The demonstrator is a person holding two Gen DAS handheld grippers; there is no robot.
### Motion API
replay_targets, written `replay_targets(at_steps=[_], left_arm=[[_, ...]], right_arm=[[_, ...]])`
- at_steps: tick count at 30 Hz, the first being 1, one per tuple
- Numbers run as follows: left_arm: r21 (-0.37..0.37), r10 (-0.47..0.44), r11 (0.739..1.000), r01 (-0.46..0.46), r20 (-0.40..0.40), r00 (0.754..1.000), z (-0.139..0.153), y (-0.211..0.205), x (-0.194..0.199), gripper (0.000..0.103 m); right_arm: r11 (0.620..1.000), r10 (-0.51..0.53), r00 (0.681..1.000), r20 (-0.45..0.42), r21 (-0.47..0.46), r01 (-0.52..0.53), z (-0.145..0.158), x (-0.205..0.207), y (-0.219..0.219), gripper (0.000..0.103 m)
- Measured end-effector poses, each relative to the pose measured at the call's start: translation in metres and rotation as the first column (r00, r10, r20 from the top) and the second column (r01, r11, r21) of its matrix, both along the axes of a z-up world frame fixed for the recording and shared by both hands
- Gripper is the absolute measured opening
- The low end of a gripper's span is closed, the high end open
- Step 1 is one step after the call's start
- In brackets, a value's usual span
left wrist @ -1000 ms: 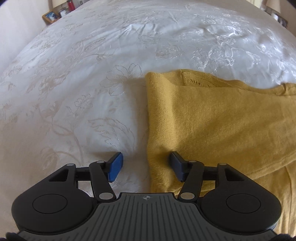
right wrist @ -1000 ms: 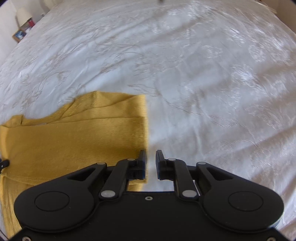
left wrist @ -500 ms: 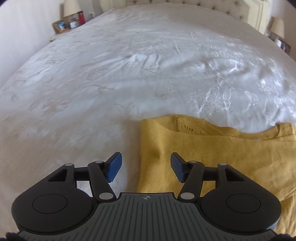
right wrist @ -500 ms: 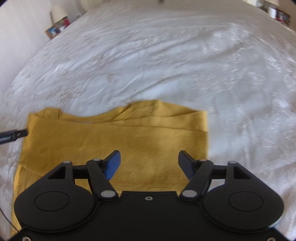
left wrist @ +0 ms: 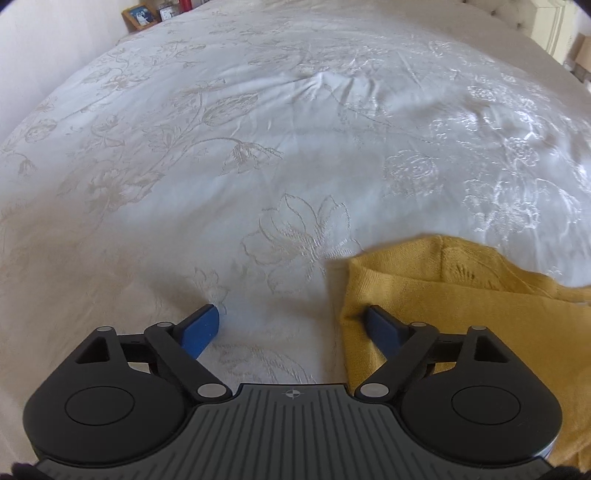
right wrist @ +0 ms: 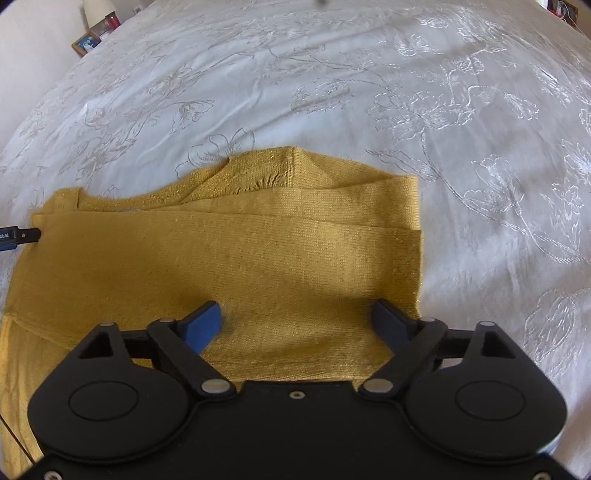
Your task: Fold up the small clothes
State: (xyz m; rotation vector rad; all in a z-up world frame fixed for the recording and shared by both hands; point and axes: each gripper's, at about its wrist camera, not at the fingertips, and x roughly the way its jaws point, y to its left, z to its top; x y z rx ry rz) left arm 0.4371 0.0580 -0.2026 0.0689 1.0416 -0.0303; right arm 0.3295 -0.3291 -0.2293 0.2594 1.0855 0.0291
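A mustard-yellow knitted garment lies folded in flat layers on the white bedspread. In the left wrist view its left edge fills the lower right. My left gripper is open and empty; its right finger is over the garment's left edge, its left finger over bare bedspread. My right gripper is open wide and empty above the garment's near right part, its right finger by the right edge. A fingertip of the left gripper shows at the garment's far left edge.
The embroidered white bedspread stretches far and to both sides. A bedside table with a photo frame and small items stands at the far left; it also shows in the right wrist view.
My right gripper has opened, let go of the garment's right edge and pulled back over the cloth. My left gripper stayed open and shifted left, off the garment's edge.
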Motion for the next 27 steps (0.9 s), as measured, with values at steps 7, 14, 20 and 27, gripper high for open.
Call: replay_targets(at_steps=[7, 14, 20, 27], left_arm=[[-0.093, -0.014, 0.996, 0.012, -0.015, 1.000, 0.029, 0.002, -0.051, 0.090], [-0.105, -0.091, 0.991, 0.086, -0.042, 0.995, 0.045, -0.012, -0.138, 0.092], [-0.093, -0.160, 0.984, 0.151, -0.100, 0.982, 0.039, -0.017, -0.209, 0.093], [-0.077, -0.196, 0.980, 0.185, -0.167, 0.966, 0.028, -0.007, -0.272, 0.093]], right_arm=[[0.998, -0.037, 0.999, -0.008, 0.049, 0.037, 0.018, -0.025, 0.003, 0.102], [0.996, -0.042, 0.997, -0.060, 0.071, 0.047, 0.034, -0.090, 0.011, 0.102], [0.995, -0.039, 0.994, -0.104, 0.092, 0.049, 0.035, -0.159, 0.019, 0.102], [0.995, 0.017, 0.987, -0.160, 0.097, -0.002, 0.030, -0.222, 0.024, 0.102]])
